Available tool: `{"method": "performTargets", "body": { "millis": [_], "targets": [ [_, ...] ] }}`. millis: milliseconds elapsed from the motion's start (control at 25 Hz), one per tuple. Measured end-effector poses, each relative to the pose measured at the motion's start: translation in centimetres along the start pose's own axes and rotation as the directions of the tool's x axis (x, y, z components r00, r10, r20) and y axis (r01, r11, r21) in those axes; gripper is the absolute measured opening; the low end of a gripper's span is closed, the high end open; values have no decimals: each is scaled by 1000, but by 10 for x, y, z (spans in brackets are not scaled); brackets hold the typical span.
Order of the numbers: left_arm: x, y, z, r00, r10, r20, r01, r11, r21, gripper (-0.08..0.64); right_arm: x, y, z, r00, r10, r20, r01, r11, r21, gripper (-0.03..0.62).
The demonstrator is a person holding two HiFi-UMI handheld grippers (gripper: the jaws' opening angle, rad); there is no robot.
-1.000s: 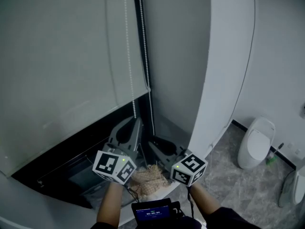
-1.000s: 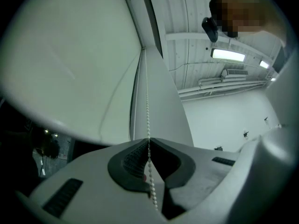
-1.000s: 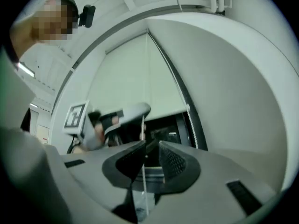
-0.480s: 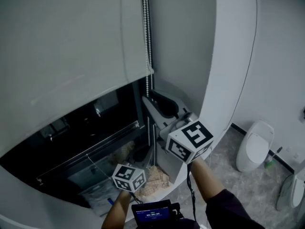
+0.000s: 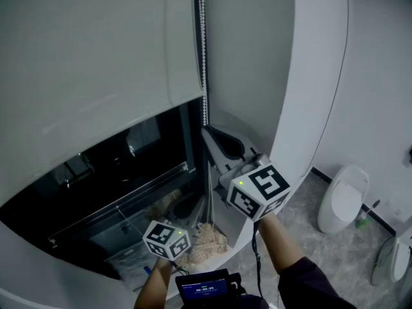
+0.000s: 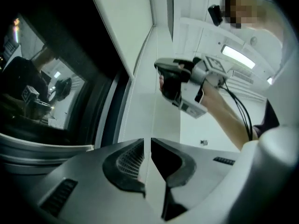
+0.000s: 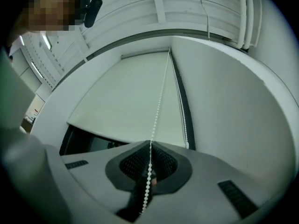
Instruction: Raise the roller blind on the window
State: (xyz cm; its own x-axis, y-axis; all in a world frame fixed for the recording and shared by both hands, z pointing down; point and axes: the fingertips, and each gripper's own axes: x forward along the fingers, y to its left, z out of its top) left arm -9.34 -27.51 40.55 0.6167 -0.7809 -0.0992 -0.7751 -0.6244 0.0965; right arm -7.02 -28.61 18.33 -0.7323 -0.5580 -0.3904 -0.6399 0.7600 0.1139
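Bead chain (image 7: 160,97) runs between the right gripper (image 7: 150,155) jaws, which are closing on it. Roller blind (image 7: 126,97) hangs above them, partly raised. Best pull is straight down, beads kept seated. Left gripper (image 6: 150,148) jaws, lower, stand nearly together; anything pinched is unclear. Beside them lies a tan heap (image 5: 206,238), its container indistinct.

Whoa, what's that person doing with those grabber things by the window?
A person is working the window blind with two handheld grippers. The right gripper has its jaws closing on the bead chain, which runs between them. The left gripper hangs lower, jaws nearly together. The blind covers the window's top; dark glass shows below.
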Motion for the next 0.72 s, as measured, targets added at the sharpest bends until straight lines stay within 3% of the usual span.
{"method": "performTargets", "body": {
  "millis": [200, 400, 560, 720],
  "targets": [
    [-4, 0, 87, 986, -13, 165, 16, 1000, -19, 14, -16, -2, -48, 996, -39, -85, 35, 998, -49, 16],
    [18, -17, 162, 973, -36, 227, 13, 995, 102, 14, -33, 8, -92, 986, -45, -159, 37, 998, -50, 17],
    [32, -17, 187, 972, -29, 233, -15, 983, 183, 21, -44, 24, -141, 973, -20, -229, 18, 1000, -11, 16],
    [32, -10, 200, 965, -8, 263, -39, 985, 171, 21, -56, 40, -181, 959, -1, -282, 7, 1000, 20, 17]
  ]
}}
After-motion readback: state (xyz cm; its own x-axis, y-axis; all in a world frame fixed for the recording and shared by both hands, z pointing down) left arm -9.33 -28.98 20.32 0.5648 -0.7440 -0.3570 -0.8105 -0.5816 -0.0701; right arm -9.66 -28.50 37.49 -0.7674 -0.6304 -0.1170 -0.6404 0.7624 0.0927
